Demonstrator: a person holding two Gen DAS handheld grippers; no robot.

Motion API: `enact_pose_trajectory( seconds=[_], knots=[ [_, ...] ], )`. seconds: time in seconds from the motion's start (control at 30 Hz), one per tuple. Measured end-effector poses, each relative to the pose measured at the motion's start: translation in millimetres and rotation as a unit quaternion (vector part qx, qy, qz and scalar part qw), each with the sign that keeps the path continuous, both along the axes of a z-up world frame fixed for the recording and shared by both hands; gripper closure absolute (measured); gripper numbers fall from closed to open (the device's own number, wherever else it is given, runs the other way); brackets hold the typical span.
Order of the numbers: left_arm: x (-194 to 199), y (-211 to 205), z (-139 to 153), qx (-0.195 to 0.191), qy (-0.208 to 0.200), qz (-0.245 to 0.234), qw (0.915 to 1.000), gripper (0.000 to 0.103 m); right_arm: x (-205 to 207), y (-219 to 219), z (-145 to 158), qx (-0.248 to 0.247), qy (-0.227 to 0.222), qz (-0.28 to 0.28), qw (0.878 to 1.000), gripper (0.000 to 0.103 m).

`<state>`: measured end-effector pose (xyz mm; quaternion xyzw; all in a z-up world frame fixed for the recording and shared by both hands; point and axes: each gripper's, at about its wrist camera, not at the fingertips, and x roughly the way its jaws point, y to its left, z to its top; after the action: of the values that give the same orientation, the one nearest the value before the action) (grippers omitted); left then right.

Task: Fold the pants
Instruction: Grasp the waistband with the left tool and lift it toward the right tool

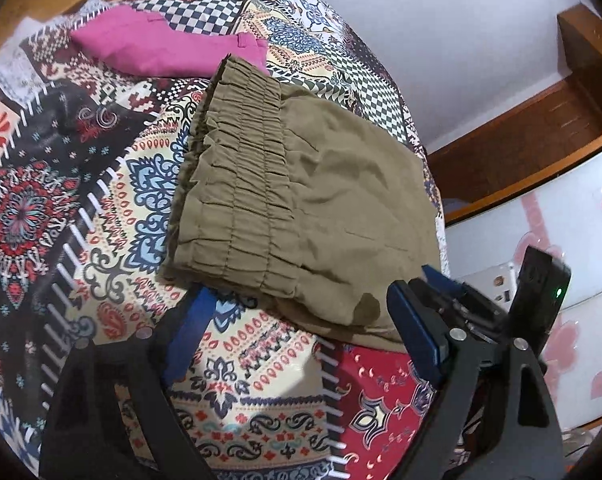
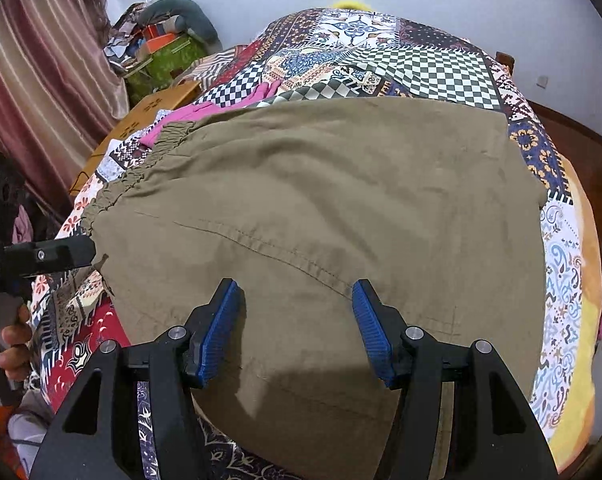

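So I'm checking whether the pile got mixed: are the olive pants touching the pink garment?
Cannot tell. In the left wrist view the olive pants waistband overlaps the pink garment edge, but contact isn't plainly visible.

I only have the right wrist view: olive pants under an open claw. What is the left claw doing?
Observer: The left claw is open and grips nothing, at the near edge of the pants.
Operator: How does the waistband look?
Observer: The waistband shows its whole gathered width, lying on the bedspread.
Operator: And the pink bit behind it?
Observer: It is a folded pink garment, lying on the bedspread just past the waistband.
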<state>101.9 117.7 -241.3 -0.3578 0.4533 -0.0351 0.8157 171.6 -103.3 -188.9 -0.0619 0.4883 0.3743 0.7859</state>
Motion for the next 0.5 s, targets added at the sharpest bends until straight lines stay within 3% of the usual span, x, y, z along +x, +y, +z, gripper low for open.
enact_pose_trajectory(
  seconds=[0.4,0.47,0.5],
  knots=[
    [40,2,0,0.008,0.005,0.014,0.9998,0.016,-1,-1,-4,0.005,0.007,0.004,1.0,0.048],
    [45,2,0,0.017,0.006,0.021,0.9996,0.023,-1,-1,-4,0.005,0.007,0.004,1.0,0.048],
    [47,3,1,0.024,0.008,0.025,0.9994,0.031,-2,-1,-4,0.005,0.007,0.004,1.0,0.048]
  ],
)
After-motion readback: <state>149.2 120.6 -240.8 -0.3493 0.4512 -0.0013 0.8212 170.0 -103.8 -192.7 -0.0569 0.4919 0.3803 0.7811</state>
